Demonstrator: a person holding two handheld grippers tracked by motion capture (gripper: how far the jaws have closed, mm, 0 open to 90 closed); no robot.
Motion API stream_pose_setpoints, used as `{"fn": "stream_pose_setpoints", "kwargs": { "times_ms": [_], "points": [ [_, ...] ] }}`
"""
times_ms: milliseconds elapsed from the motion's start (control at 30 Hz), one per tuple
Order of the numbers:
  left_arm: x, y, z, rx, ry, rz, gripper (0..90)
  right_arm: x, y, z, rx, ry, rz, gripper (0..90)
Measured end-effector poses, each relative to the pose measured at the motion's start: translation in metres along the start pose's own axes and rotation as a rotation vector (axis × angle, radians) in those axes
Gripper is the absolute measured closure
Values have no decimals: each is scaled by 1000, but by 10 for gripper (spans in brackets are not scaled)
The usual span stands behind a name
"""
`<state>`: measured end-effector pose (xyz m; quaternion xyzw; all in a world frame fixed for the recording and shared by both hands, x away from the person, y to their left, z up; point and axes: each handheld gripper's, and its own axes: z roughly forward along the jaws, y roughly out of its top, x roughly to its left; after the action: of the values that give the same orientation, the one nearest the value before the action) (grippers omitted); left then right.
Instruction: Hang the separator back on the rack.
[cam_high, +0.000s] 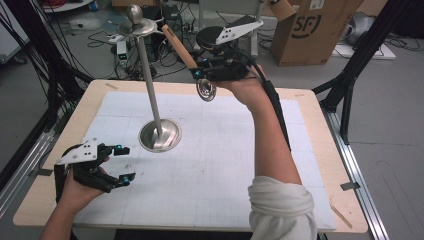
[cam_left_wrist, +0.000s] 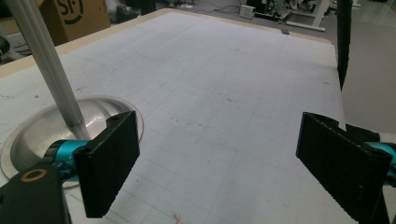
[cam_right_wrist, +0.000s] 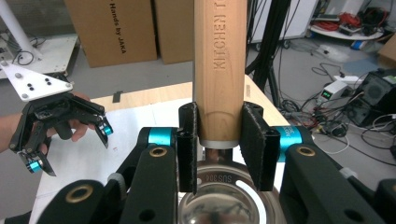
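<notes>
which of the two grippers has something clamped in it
The right gripper, raised above the far side of the table: its jaws are shut on the wooden handle of a steel ladle. The left gripper, low at the near left, stands open with nothing between its jaws.

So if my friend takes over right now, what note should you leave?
Right gripper: shut on the wooden handle of the ladle, held up in the air beside the top of the metal stand. The ladle's bowl hangs at the low end.
Left gripper: open, holding nothing, low over the near left of the table.
Stand: upright on its round base on the white mat, with a flat top and a knob.
Done: ladle picked up.
Left: it looks like the ladle is meant for the stand's top; it is not hung there yet.
</notes>
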<state>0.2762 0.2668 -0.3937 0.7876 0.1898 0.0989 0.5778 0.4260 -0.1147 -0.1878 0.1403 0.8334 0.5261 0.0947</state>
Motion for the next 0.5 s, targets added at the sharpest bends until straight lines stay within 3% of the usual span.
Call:
{"fn": "stream_pose_setpoints", "kwargs": {
  "times_ms": [500],
  "points": [
    [0,0,0,0,1,-1,140,6,2,16,31,27,-23,692]
  ]
}}
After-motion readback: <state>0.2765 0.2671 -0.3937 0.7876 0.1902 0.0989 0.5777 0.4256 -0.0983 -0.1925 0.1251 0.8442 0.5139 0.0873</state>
